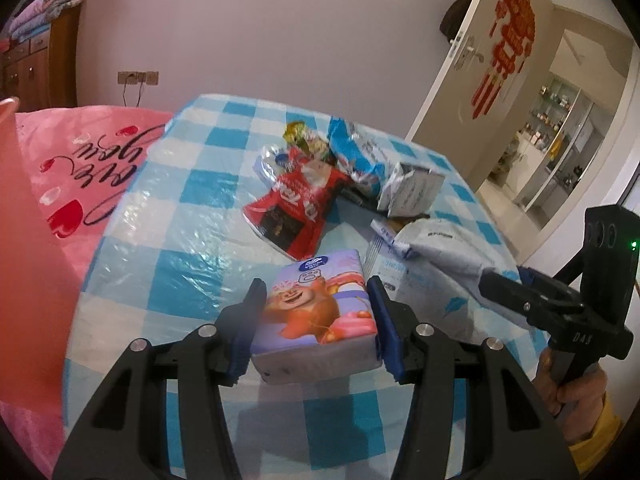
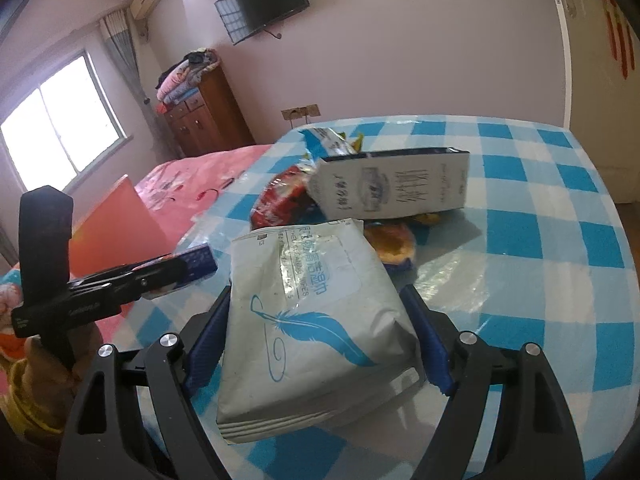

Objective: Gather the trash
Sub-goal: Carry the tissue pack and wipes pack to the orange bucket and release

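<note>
My left gripper (image 1: 316,284) is shut on a purple tissue pack (image 1: 316,320) printed with a cartoon bear, held just above the blue checked tablecloth (image 1: 192,240). My right gripper (image 2: 316,294) is shut on a white wet-wipes pack (image 2: 312,320) with a blue feather print, its far end near the pile. Each gripper also appears in the other's view: the right gripper (image 1: 516,296) at the right edge, the left gripper (image 2: 160,276) at the left with the tissue pack's blue end (image 2: 198,262) showing.
A trash pile lies mid-table: a red snack bag (image 1: 296,208), a blue-white bag (image 1: 352,148), a white carton-like bag (image 2: 396,188) and an orange wrapper (image 2: 390,242). An orange-red container (image 1: 24,220) stands left of the table by a pink bedspread (image 1: 92,148). An open door (image 1: 500,60) is at right.
</note>
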Action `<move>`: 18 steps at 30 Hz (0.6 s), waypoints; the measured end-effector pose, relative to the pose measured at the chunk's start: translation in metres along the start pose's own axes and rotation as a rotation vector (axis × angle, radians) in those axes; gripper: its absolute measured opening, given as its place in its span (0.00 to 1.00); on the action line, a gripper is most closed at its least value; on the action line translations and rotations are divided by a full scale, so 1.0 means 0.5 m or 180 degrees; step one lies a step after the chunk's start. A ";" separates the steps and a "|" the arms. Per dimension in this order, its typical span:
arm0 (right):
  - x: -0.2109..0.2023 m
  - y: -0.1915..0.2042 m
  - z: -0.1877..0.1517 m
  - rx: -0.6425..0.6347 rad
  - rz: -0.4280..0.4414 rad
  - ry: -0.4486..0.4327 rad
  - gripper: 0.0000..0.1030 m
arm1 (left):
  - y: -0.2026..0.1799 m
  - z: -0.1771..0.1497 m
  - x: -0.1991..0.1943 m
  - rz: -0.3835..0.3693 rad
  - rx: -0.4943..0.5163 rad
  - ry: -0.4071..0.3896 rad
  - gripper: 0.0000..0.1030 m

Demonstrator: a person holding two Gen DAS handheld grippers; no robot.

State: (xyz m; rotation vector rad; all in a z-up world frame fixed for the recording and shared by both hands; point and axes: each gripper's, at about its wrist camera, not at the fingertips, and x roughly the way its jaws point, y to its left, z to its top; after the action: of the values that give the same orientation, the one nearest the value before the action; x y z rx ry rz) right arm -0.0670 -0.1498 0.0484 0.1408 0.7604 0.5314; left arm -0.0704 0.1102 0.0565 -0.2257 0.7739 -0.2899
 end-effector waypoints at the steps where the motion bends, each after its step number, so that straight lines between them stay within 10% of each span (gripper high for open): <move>1: -0.003 0.005 0.003 0.0019 0.0035 -0.0002 0.78 | 0.002 0.003 -0.009 -0.0004 -0.0002 -0.0032 0.52; 18: 0.000 0.170 0.125 -0.0119 0.0421 -0.0096 0.78 | 0.074 0.076 -0.202 0.0236 -0.0072 -0.0703 0.52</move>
State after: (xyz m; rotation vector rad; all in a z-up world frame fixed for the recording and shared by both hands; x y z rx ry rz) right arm -0.0587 -0.0726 0.1198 0.1649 0.7144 0.6672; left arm -0.1056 0.1825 0.1377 -0.2452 0.5657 -0.1826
